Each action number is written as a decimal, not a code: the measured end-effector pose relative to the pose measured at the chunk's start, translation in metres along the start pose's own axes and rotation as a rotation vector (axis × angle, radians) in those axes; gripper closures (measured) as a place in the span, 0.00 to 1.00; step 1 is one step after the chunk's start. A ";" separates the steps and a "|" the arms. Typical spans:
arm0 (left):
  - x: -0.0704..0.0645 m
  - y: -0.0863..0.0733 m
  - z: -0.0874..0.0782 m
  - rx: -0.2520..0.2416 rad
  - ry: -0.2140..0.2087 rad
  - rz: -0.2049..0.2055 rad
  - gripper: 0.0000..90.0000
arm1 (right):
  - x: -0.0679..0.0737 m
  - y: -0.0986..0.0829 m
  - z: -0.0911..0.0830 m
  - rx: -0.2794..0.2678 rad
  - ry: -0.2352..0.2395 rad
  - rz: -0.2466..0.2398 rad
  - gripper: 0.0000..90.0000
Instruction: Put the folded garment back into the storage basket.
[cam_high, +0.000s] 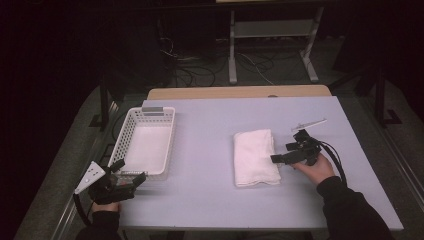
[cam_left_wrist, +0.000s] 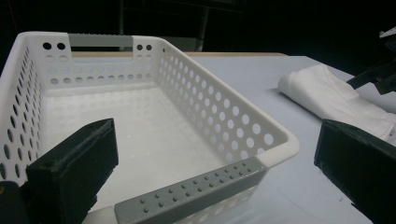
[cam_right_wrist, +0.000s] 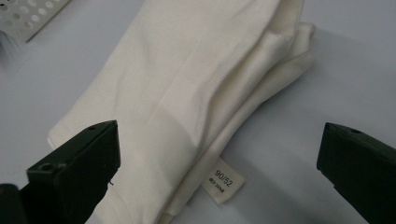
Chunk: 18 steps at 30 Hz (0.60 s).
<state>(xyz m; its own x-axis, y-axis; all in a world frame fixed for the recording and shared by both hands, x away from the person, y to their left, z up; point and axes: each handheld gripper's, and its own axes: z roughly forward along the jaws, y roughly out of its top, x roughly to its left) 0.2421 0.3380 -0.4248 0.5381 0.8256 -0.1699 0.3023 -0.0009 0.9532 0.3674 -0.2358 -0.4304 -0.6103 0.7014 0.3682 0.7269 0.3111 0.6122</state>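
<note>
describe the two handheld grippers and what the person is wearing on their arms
The left gripper is black with two blocky black jaws, a grey three-cornered plate on top and a black cable looping behind. The right gripper is black too, with black cables curving back along the hand. Both arms wear dark long sleeves.

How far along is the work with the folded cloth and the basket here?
Nothing looks done: the folded white cloth lies flat on the table, apart from the white basket, which holds nothing. In hand: the right tongs, open, reach its edge. The left tongs, open, sit by the basket's near end. Gripping and moving the cloth probably remain.
</note>
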 end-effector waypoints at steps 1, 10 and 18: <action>0.000 0.000 0.000 -0.001 0.000 -0.001 0.00 | 0.000 0.000 0.001 0.004 0.005 0.009 0.00; 0.000 0.000 0.000 -0.001 -0.001 -0.001 0.00 | 0.000 -0.001 0.010 0.044 0.041 0.045 0.09; 0.000 0.000 0.001 -0.001 -0.002 -0.001 0.00 | 0.002 0.000 0.018 0.068 0.061 0.065 0.19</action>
<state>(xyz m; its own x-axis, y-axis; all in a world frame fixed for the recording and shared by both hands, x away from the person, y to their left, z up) 0.2425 0.3375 -0.4249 0.5397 0.8242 -0.1718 0.3018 0.0011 0.9534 0.3716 -0.2228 -0.4423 -0.5774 0.6820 0.4489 0.7843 0.3105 0.5371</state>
